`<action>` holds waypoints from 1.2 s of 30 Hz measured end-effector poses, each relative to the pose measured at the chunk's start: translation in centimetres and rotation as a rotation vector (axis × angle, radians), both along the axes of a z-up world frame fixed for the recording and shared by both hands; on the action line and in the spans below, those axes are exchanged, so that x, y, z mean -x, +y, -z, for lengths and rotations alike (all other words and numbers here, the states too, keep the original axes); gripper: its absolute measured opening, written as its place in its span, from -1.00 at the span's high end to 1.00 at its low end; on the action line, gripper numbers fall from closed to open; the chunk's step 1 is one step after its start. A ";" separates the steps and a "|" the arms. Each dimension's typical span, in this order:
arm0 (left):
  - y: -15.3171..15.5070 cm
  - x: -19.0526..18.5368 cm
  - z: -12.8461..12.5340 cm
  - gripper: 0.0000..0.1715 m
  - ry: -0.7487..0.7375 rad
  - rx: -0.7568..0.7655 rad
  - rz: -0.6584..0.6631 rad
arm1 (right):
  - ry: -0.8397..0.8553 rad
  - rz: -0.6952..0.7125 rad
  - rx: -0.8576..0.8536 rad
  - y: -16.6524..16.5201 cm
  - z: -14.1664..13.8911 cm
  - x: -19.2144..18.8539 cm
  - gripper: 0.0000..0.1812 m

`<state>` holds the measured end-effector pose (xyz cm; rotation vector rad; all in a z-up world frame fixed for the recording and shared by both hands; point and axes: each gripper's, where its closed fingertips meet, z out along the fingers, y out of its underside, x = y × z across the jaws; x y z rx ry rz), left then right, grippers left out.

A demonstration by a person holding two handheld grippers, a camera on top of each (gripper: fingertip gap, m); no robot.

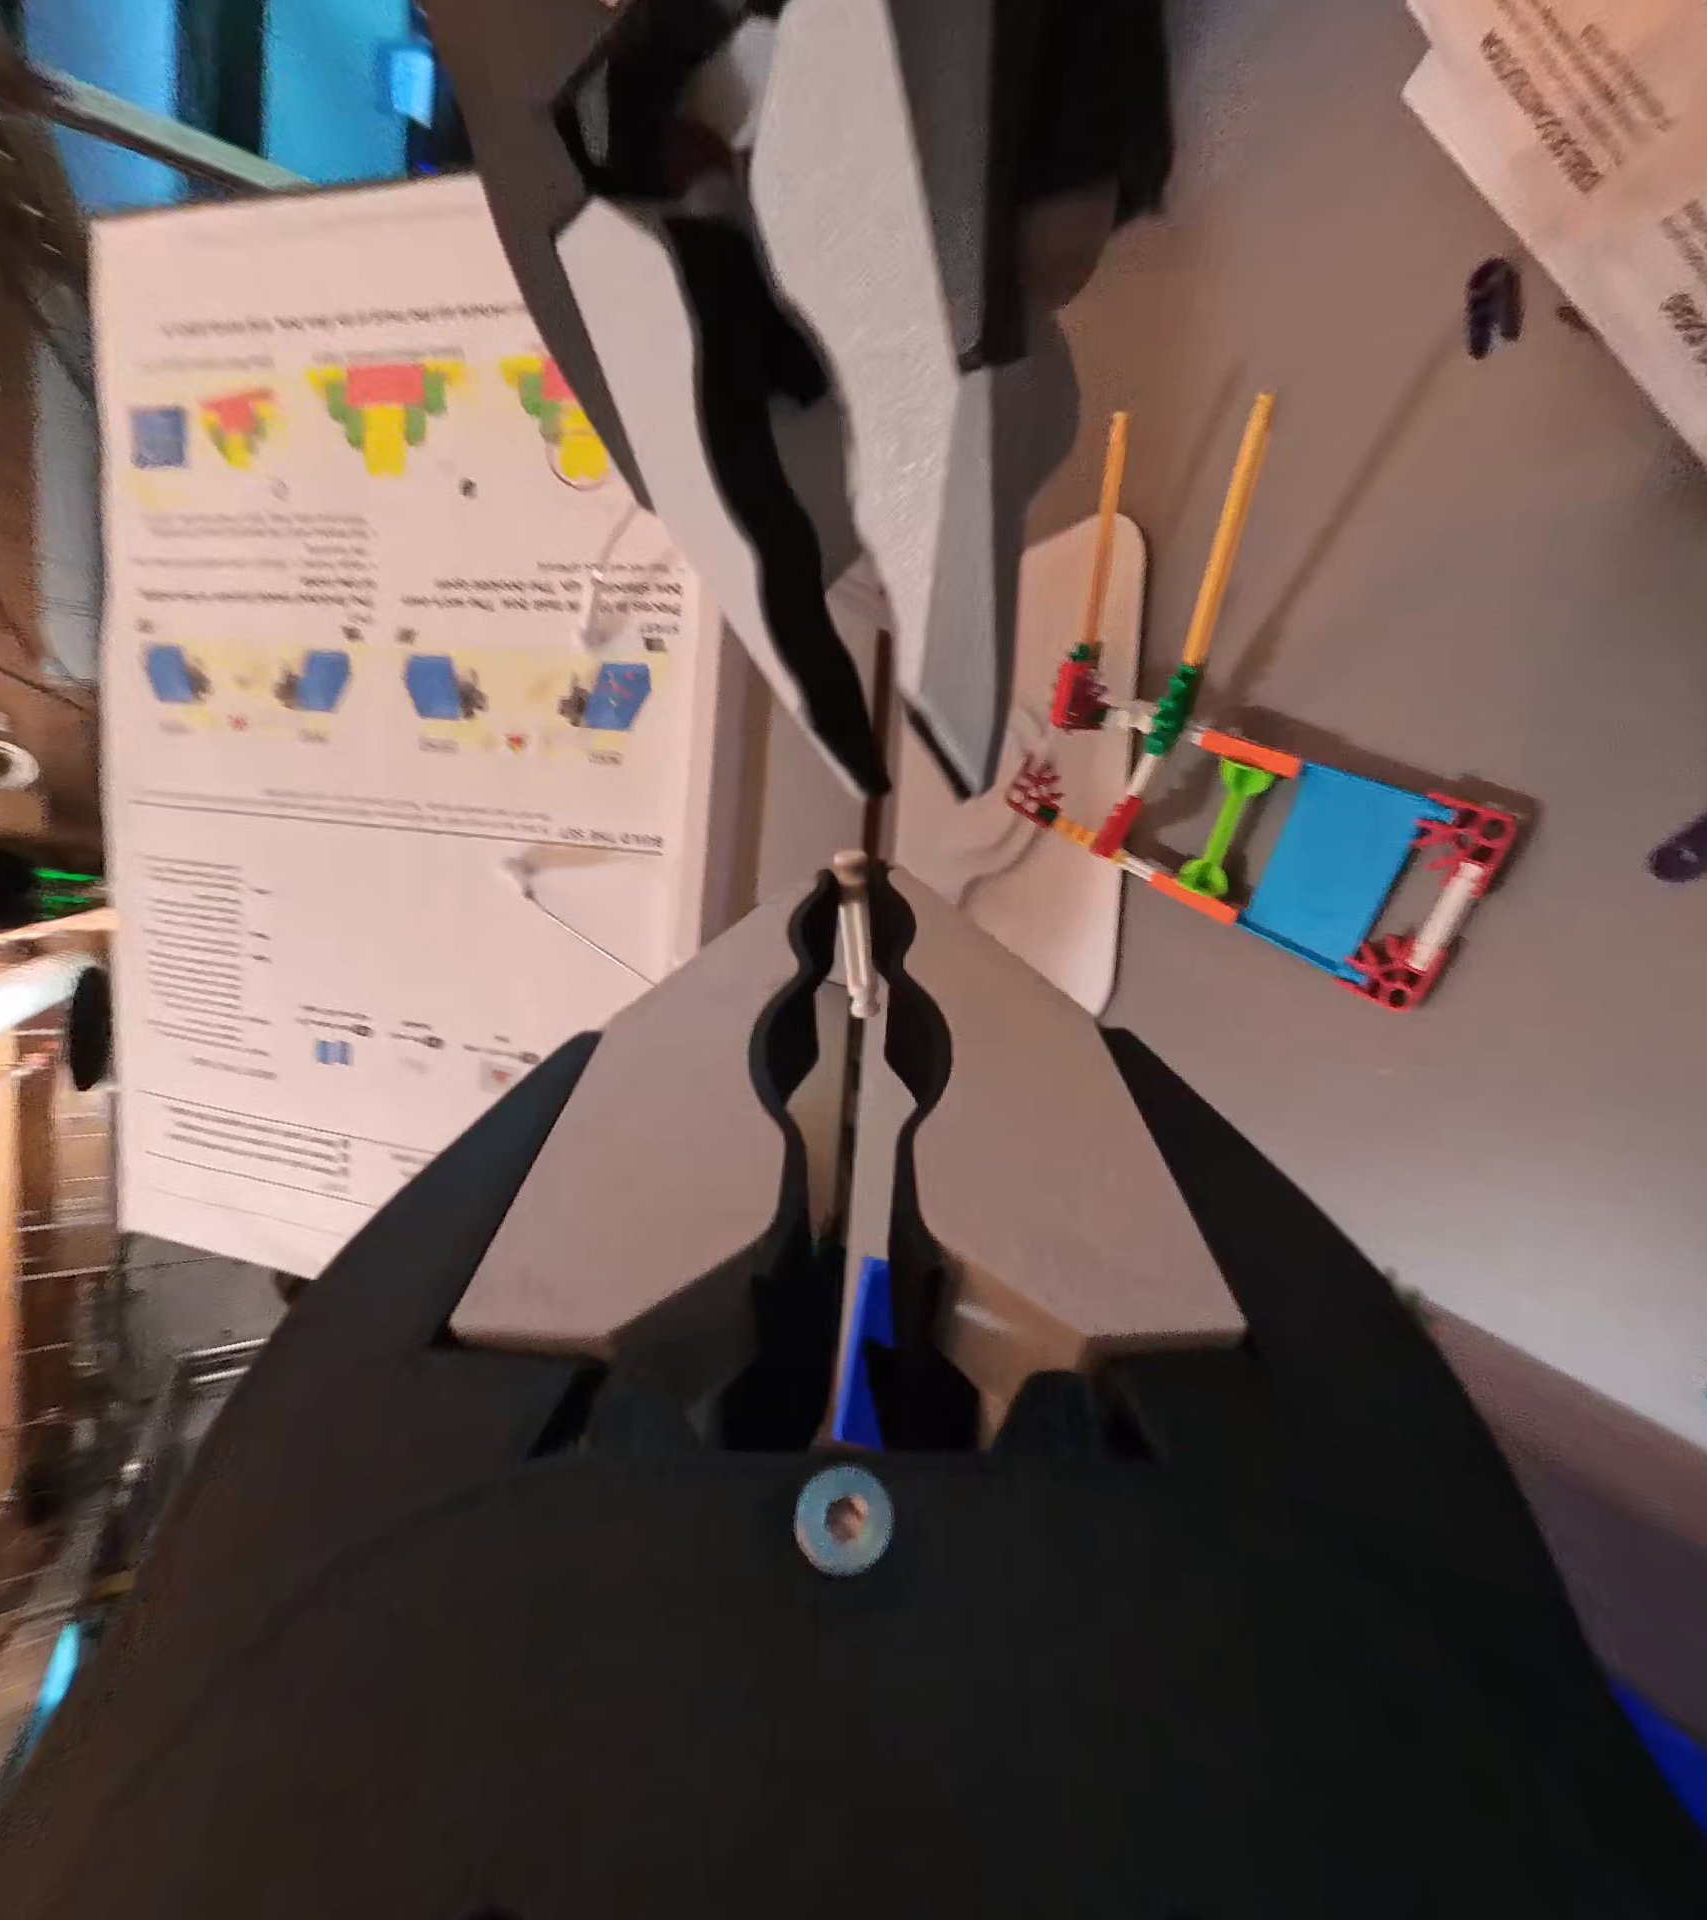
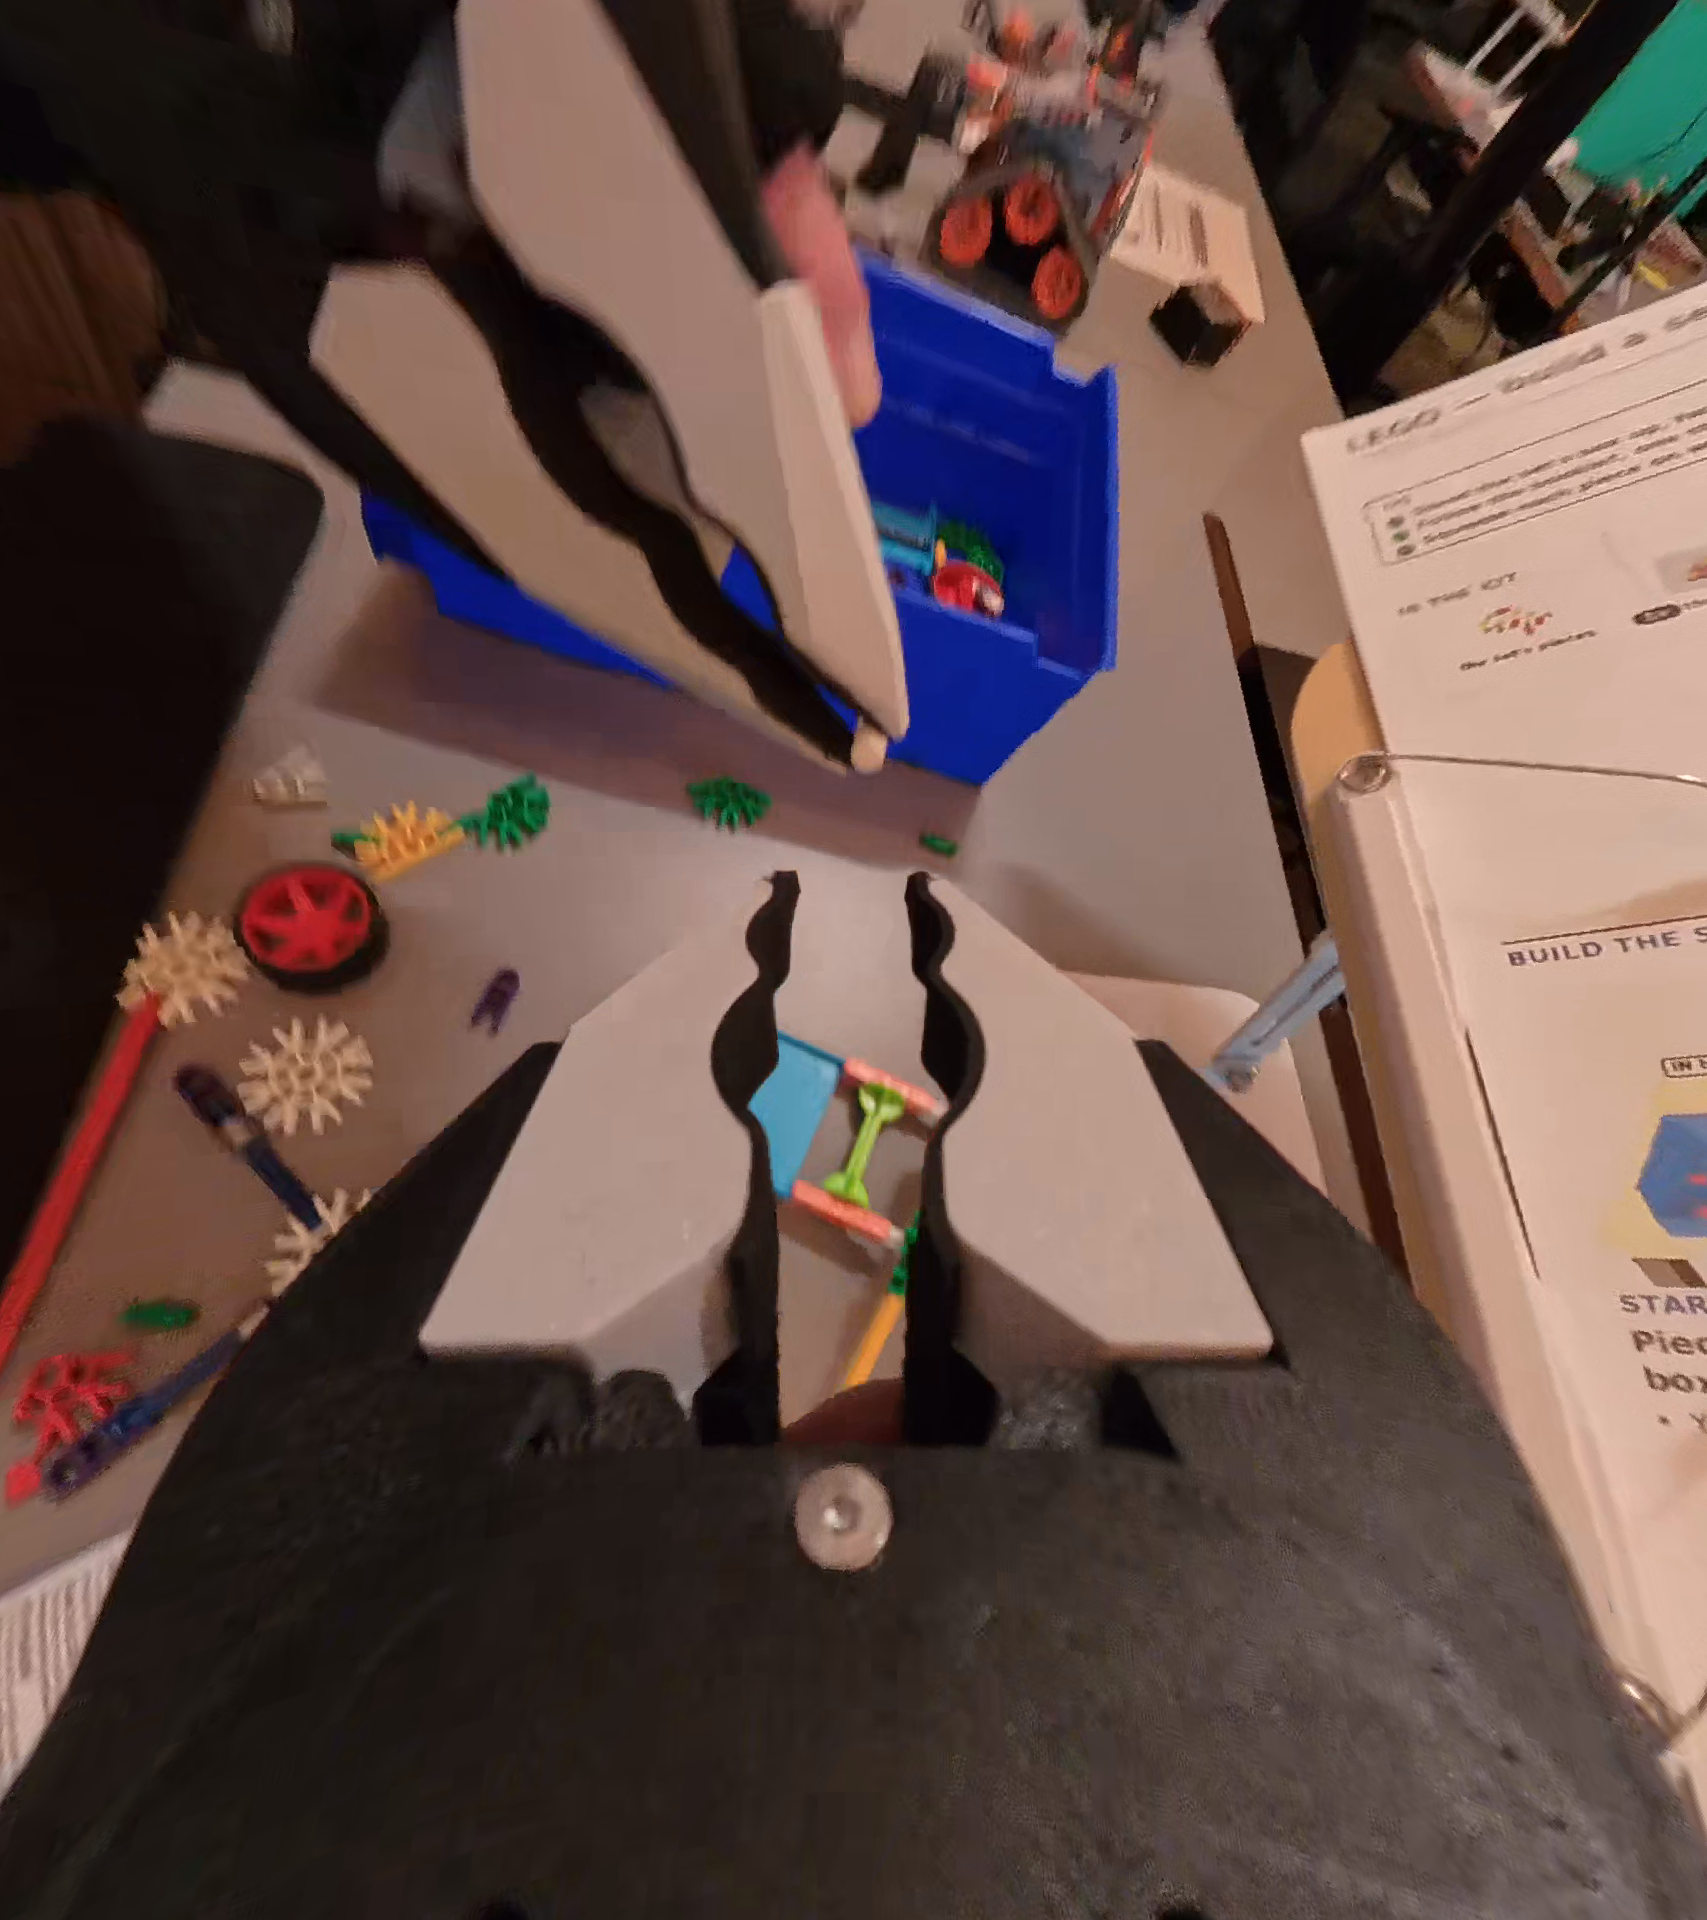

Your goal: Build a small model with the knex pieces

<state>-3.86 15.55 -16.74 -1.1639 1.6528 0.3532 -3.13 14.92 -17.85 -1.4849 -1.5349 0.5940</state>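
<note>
My left gripper [image 1: 854, 883] is shut on a small white rod [image 1: 857, 940] that stands upright between its tips. In the right wrist view the left gripper [image 2: 864, 732] hangs in front of a blue bin [image 2: 994, 436], with the white rod [image 2: 870, 750] at its tip. My right gripper [image 2: 849, 885] is open and empty above a flat multicoloured rod-and-connector frame [image 2: 864, 1143] with a blue panel. In the left wrist view the right gripper [image 1: 916, 774] points at my left tips, and the frame [image 1: 1332, 868] lies on the grey table [image 1: 1451, 582] to the right.
A printed instruction sheet [image 2: 1607, 748] stands on the right. Loose pieces lie left of the frame: a red wheel [image 2: 309, 925], white round connectors [image 2: 305, 1075], green connectors [image 2: 727, 800] and a red rod [image 2: 49, 1226]. A toy vehicle with orange wheels [image 2: 1025, 229] sits behind the bin. Less than 4 cm separates the two grippers' tips. From the right gripper's tips to the red wheel [image 2: 309, 925] is close to 20 cm.
</note>
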 end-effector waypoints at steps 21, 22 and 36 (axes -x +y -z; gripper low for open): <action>3.2 -1.8 -3.2 0.97 0.036 -0.483 0.033 | 0.484 0.058 0.415 3.0 -4.5 -0.1 0.87; 3.2 -1.8 -3.3 0.97 0.023 -0.472 0.038 | 0.485 0.062 0.394 3.1 -4.5 0.0 0.88; 2.8 -1.9 -4.6 0.89 -0.079 -0.480 0.118 | 0.545 0.042 0.196 3.2 -5.8 -0.4 0.96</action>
